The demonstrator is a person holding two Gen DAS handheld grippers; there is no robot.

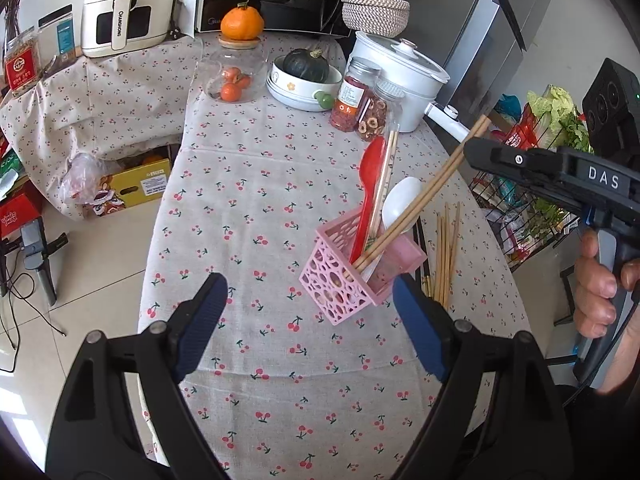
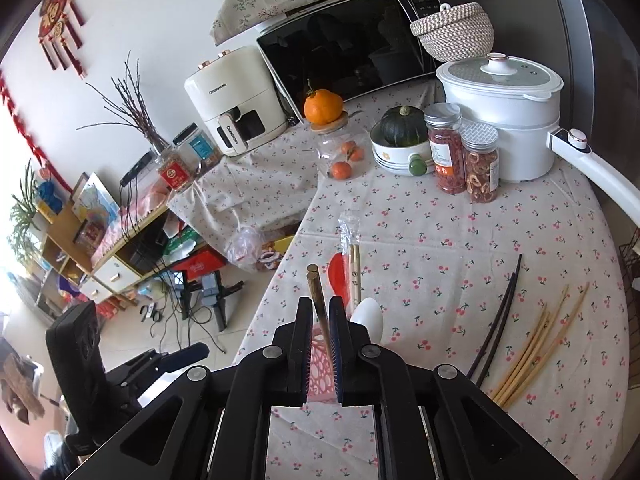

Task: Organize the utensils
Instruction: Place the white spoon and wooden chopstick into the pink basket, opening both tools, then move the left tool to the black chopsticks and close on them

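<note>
Wooden chopsticks [image 1: 420, 200] are pinched in the right tongs [image 2: 321, 332], their lower ends inside the pink basket [image 1: 344, 280] on the tabletop [image 1: 248, 184], while the left tongs [image 1: 308, 300] hang spread just beside that basket

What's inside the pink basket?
In the pink basket: red spoon, white spoon, wrapped chopsticks, and the pair the right gripper holds. Bottom hidden.
</note>
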